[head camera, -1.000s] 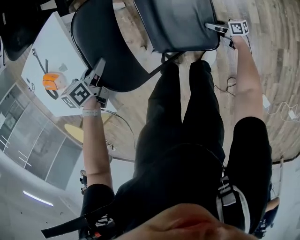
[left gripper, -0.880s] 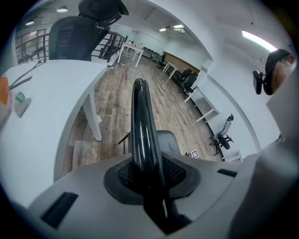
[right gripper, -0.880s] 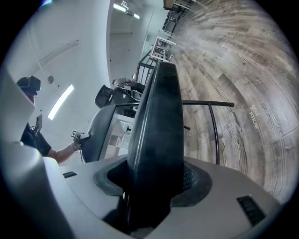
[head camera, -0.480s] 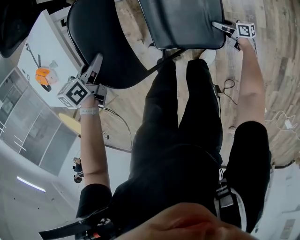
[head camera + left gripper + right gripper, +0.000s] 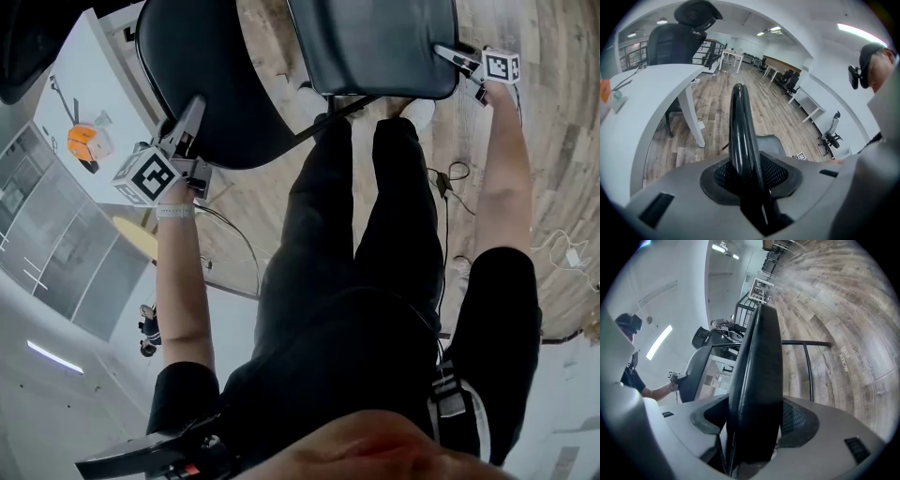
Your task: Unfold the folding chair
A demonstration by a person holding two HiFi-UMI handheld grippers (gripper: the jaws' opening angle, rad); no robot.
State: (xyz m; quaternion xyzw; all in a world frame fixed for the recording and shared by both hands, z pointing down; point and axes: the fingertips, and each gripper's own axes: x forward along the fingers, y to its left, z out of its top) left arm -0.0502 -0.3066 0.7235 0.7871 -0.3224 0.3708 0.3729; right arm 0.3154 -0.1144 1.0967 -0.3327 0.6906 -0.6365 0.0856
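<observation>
The folding chair (image 5: 253, 122) is standing on the wooden floor (image 5: 525, 141) at the person's twelve o'clock. Its backrest (image 5: 197, 66) is lying toward eleven o'clock and its seat (image 5: 375, 42) toward one o'clock, so the two panels are already swinging well apart. The left gripper (image 5: 192, 112), at ten o'clock in the head view, is pinching the rim of the backrest. Its jaws have just been opening a little, and the thin black rim is filling the slot between them. The right gripper (image 5: 448, 54), at one o'clock, is clamping the near corner of the seat. Its jaws have also just been opening, with the thick cushion wedged between them and pressing on the pad. The step in hand looks like the last of the spread, with the seat being pushed down while the backrest is steadied. To do it well, both grips are probably best kept deep on their edges, because loosening jaws risk the panels slipping before the frame settles. The seat wants a smooth downward press, with the backrest held against tipping toward the white desk (image 5: 66, 103) at nine o'clock. The person's white shoes (image 5: 419, 112) are sitting just under the seat's near edge, so the feet need to keep clear of the closing frame.
</observation>
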